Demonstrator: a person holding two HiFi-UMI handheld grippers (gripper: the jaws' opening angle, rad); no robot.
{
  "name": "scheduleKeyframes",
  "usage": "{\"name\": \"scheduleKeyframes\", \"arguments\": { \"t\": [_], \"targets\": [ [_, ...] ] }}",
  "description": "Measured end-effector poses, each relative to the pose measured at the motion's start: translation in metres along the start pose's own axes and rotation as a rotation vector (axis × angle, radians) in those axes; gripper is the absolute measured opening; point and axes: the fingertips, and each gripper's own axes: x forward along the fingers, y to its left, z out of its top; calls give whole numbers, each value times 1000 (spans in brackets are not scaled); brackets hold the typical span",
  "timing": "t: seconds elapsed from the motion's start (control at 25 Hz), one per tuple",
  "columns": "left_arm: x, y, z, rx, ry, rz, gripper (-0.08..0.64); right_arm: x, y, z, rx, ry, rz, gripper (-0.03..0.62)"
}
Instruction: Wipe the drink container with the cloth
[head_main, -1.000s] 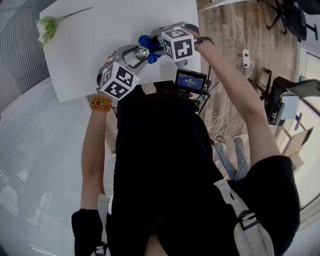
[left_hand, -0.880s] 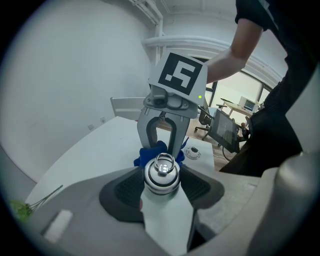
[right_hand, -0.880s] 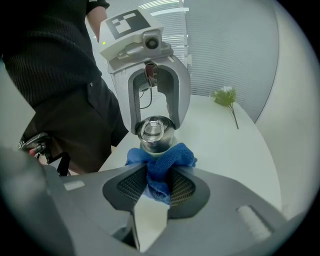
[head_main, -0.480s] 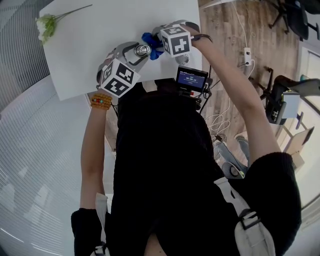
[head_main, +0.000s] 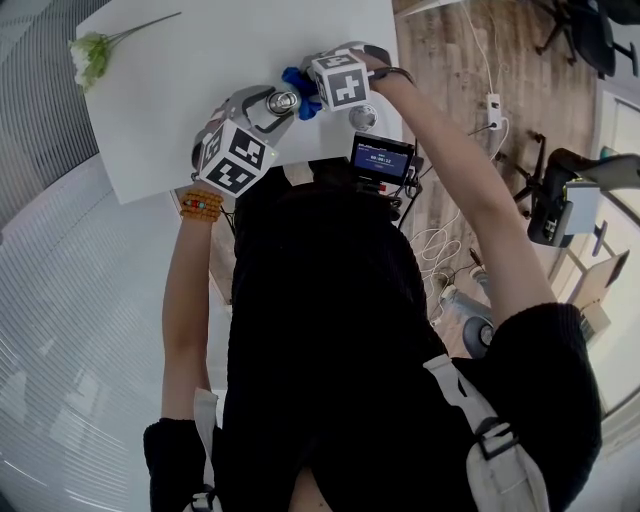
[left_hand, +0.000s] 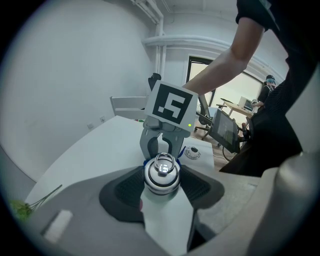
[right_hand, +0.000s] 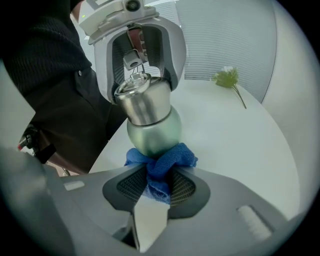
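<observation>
Here, left hand-held gripper clamps one flask; right hand-held gripper pinches one cloth.

Blue cloth, silver-green drink container

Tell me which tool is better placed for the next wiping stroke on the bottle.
Right. The right tool is shut on the blue cloth, pressed against the bottle; the left tool is clamped on the bottle's top, steadying it.
</observation>
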Motion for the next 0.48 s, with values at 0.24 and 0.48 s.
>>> {"name": "scheduleKeyframes", "arguments": {
  "t": [0.24,0.48],
  "targets": [
    [1,1,0,-9,-17,13,241,7,-4,-2,30,10,21,141],
    [-14,8,-1,-273,-192,117,268,3,-5,-3,89,-16,-42,135]
  ]
}}
